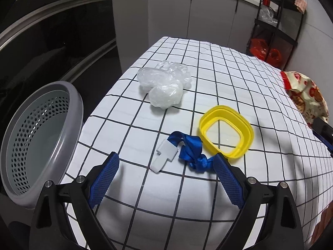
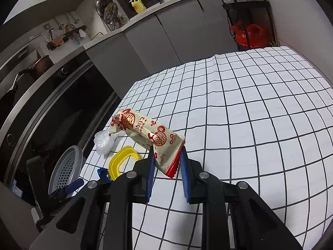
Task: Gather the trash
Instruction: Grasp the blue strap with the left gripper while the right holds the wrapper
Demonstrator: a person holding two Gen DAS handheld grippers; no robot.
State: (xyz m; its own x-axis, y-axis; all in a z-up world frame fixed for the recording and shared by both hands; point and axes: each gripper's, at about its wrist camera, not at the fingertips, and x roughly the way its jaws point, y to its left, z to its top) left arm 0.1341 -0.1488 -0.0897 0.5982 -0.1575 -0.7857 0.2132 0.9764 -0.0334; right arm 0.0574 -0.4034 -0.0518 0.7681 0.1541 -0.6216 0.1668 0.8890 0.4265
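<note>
Kitchen setting: grey cabinets [image 1: 170,14] along the far wall, dark oven front [image 1: 52,48] at left, black shelf rack [image 1: 276,20] with red bags at far right. White black-gridded cloth over the bench [image 1: 229,79].

Left claw [image 1: 166,162] held low over the near edge of the bench, pointing toward the far side, tilted slightly down; blue-padded fingers [image 1: 104,179] spread wide, gripping nothing. Between and just beyond the fingertips, a blue strap with white plastic clip [image 1: 179,152], the knotted end touching or just beside the right fingertip. Just right of the strap and overlapping it, a yellow plastic ring [image 1: 225,134] flat on the cloth. Farther off, toward the left edge, a crumpled clear plastic wrap [image 1: 164,85]. Off the left edge of the bench, a grey perforated trash basket [image 1: 41,141], open mouth tipped toward the lens by the fisheye.

Right claw [image 2: 167,156] held higher, angled down and leftward over the bench; fingers [image 2: 184,175] nearly closed, pinching the near red-edged end of a cream-and-red snack wrapper [image 2: 145,131]. Wrapper stretched away from the claw toward the far left; whether raised off the cloth, cannot tell. Same wrapper at the right edge of the left wrist view.
</note>
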